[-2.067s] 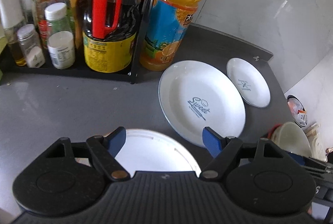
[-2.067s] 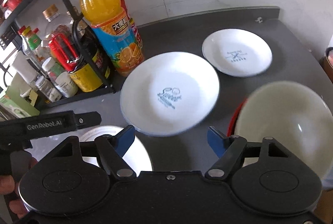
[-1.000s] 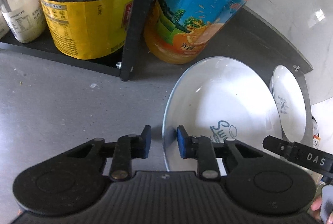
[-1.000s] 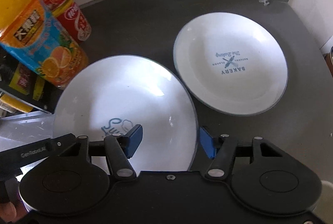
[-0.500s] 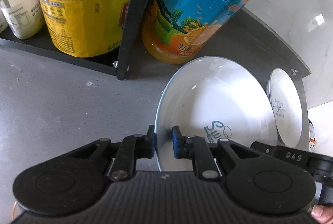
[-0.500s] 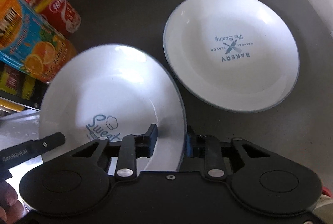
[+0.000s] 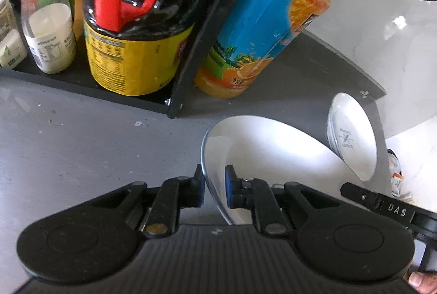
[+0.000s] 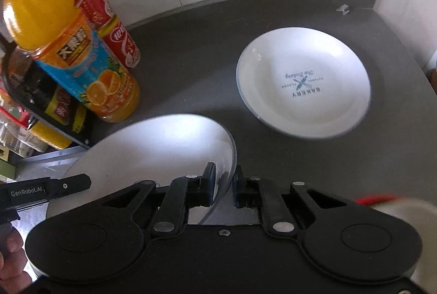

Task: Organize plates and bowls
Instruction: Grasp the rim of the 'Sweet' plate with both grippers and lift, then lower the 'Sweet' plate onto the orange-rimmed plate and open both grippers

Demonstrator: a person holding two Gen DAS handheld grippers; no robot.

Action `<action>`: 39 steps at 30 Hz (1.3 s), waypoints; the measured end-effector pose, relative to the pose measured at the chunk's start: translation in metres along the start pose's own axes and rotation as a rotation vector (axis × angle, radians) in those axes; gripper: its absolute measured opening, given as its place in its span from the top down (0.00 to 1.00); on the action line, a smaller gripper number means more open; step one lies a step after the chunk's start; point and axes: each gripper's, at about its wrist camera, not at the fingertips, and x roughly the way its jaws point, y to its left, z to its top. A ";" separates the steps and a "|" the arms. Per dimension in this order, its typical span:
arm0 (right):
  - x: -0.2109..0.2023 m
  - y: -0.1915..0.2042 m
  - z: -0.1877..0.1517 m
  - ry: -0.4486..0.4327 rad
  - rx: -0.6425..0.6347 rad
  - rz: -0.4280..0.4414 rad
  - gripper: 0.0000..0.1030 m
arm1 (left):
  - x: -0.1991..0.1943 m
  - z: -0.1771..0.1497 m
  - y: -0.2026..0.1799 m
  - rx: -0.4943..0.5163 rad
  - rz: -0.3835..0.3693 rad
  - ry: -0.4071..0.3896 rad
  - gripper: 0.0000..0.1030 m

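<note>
large plate (image 7: 273, 152) rim clamped between both grippers' jaws

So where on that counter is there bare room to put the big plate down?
Bare grey counter lies in front of the black rack. Another patch sits between the orange juice bottle and the Bakery plate. The rack itself is crowded with bottles.
</note>
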 end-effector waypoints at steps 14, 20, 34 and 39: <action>-0.045 0.030 -0.046 -0.089 0.027 -0.015 0.88 | -0.054 -0.017 0.027 0.070 -0.044 -0.031 0.88; -0.057 0.042 -0.068 -0.103 0.051 -0.023 0.88 | -0.070 -0.029 0.038 0.104 -0.049 -0.031 0.88; -0.075 0.067 -0.119 -0.109 0.093 -0.059 0.88 | -0.087 -0.061 0.067 0.155 -0.064 0.001 0.88; -0.080 0.072 -0.131 -0.102 0.099 -0.071 0.88 | -0.089 -0.072 0.074 0.167 -0.067 0.014 0.88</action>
